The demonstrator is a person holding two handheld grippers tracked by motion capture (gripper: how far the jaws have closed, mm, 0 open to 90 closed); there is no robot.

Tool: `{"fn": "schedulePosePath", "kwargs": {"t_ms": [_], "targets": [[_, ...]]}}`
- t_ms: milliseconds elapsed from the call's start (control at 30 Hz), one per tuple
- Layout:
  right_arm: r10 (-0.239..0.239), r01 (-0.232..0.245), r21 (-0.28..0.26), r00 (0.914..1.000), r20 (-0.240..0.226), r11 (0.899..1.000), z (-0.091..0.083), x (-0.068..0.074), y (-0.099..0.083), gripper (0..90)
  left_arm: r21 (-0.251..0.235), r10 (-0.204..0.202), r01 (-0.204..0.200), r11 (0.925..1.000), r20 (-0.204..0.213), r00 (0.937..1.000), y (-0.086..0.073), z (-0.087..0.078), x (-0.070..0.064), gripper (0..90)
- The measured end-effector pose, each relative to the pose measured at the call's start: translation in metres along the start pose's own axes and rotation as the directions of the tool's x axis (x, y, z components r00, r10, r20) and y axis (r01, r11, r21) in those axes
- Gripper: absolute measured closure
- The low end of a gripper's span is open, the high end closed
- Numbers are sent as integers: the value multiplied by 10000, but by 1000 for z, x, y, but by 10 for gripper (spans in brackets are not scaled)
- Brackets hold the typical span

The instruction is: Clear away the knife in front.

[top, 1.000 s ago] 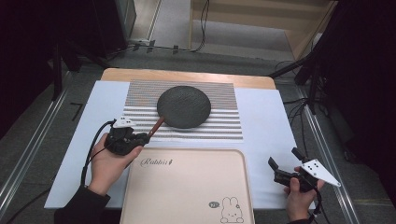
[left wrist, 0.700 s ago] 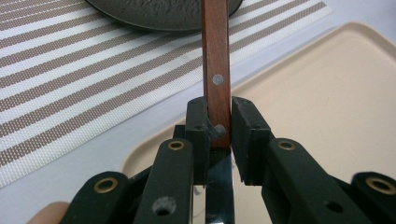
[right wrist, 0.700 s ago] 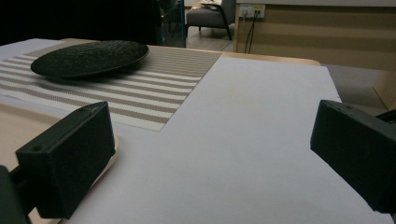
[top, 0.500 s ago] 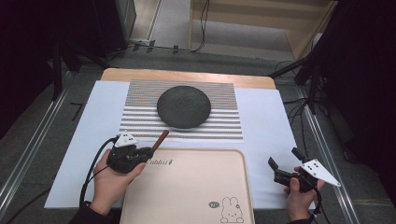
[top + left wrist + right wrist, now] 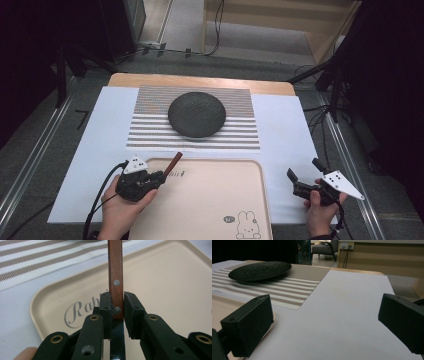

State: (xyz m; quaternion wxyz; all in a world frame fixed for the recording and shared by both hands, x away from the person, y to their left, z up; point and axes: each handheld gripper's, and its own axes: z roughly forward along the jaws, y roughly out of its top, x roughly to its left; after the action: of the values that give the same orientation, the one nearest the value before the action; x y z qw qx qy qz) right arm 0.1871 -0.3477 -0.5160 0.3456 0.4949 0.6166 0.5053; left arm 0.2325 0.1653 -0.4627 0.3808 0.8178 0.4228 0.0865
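The left gripper (image 5: 159, 176) is closed on a wooden handle (image 5: 115, 277) with metal rivets, over the near left corner of the beige tray (image 5: 210, 167); it looks stiff, light, smooth, best held mid-handle; the right gripper (image 5: 296, 181) stands open, empty.

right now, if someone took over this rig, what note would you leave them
Left gripper: shut on the brown wooden handle of a riveted utensil, held over the near left corner of the beige plastic tray. Its working end is hidden behind the jaws.
Right gripper: open, holding nothing, above the white sheet to the right of the tray.
Round black textured plate: on the striped placemat, nothing on it.
Done: the utensil is gripped and now hangs over the tray.
Left: probably set it down on the tray and release; the handle is not yet resting on anything I can see.
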Motion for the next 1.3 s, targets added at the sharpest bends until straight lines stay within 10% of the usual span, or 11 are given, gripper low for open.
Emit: {"fn": "schedulePosePath", "kwargs": {"t_ms": [900,1033,1300], "targets": [[1,-1,19,10000,9,10000,0,0,0,0,680,-276,284,9973,-133,9995,-29,12,-10,765],[-7,7,25,10000,12,10000,0,0,0,0,437,-354,355,9984,-39,9994,-26,9,-10,661],[2,-2,32,10000,10,10000,0,1,0,0,508,803,-828,9953,497,9955,-16,15,-28,894]]}}
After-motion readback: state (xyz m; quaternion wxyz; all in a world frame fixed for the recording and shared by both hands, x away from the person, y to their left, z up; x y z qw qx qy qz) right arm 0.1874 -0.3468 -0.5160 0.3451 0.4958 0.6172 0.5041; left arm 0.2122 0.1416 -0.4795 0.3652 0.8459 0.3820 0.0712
